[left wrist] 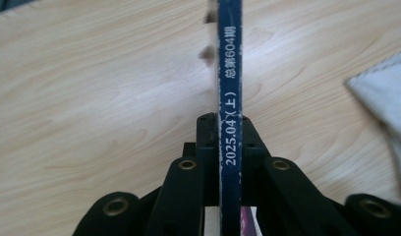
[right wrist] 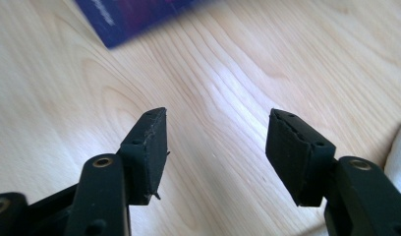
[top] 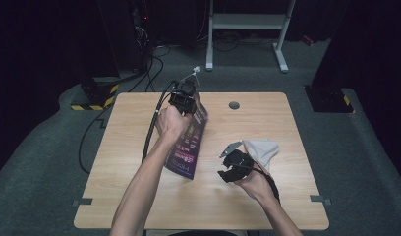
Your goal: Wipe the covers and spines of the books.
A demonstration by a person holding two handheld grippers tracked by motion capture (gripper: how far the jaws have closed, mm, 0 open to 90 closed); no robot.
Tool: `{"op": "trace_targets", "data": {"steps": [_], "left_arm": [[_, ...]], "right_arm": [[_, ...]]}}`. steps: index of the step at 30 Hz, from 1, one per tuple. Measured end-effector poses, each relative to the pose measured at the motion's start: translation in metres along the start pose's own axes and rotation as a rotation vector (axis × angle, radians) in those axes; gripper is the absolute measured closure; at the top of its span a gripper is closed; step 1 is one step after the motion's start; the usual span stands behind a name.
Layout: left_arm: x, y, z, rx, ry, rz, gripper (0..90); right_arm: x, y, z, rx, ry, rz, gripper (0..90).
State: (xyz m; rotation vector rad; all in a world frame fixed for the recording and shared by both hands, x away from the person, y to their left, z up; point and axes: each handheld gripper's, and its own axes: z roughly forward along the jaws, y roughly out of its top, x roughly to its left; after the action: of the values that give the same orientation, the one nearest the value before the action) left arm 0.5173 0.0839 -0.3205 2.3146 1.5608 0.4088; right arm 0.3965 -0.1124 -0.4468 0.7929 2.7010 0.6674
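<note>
Black jaws of the left tool (left wrist: 230, 147) clamp the magazine (left wrist: 230, 98) by its dark blue spine, hiding its cover; the high view shows it tilted, lower edge on the wooden surface (top: 139, 196). Right tool (right wrist: 215, 147) gapes wide, holding nothing. Grey cloth (top: 261, 149) lies just beside it, partly cut off.

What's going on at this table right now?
A person works at a wooden table with tongs in each hand. The left tongs are shut on the spine of a dark blue magazine, holding its far end tilted up while its near end rests on the table. The right tongs stand open over bare wood, holding nothing, just beside a grey cloth lying on the table.
</note>
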Motion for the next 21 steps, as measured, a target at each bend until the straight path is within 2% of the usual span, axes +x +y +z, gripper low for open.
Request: {"op": "trace_targets", "data": {"steps": [1, 2, 6, 7, 10, 12, 14, 21], "left_arm": [[0.000, 0.000, 0.000, 0.000, 0.000, 0.000, 84.0], [0.001, -0.001, 0.000, 0.002, 0.005, 0.022, 84.0], [0.006, -0.005, -0.006, -0.011, -0.036, 0.072, 84.0], [0.007, -0.006, -0.007, -0.009, -0.043, 0.092, 84.0], [0.005, -0.009, -0.013, -0.013, -0.048, 0.159, 84.0], [0.004, -0.010, -0.016, -0.021, -0.044, 0.181, 84.0], [0.005, -0.011, -0.019, -0.018, -0.050, 0.205, 84.0], [-0.003, -0.018, -0.022, 0.019, -0.069, 0.365, 84.0]], "right_arm": [[-0.002, -0.002, 0.001, 0.007, -0.003, 0.002, 42.2], [-0.002, -0.005, 0.002, 0.018, 0.001, 0.034, 42.9], [-0.010, -0.011, 0.004, 0.008, 0.006, 0.023, 43.5], [-0.011, -0.013, 0.004, 0.005, 0.009, 0.033, 43.8], [-0.016, -0.019, 0.001, -0.010, 0.016, 0.023, 45.6], [-0.015, -0.020, 0.001, -0.006, 0.018, 0.037, 46.3], [-0.018, -0.022, -0.001, -0.027, 0.023, 0.022, 48.4], [-0.024, -0.029, -0.007, -0.072, 0.033, -0.009, 52.5]]}}
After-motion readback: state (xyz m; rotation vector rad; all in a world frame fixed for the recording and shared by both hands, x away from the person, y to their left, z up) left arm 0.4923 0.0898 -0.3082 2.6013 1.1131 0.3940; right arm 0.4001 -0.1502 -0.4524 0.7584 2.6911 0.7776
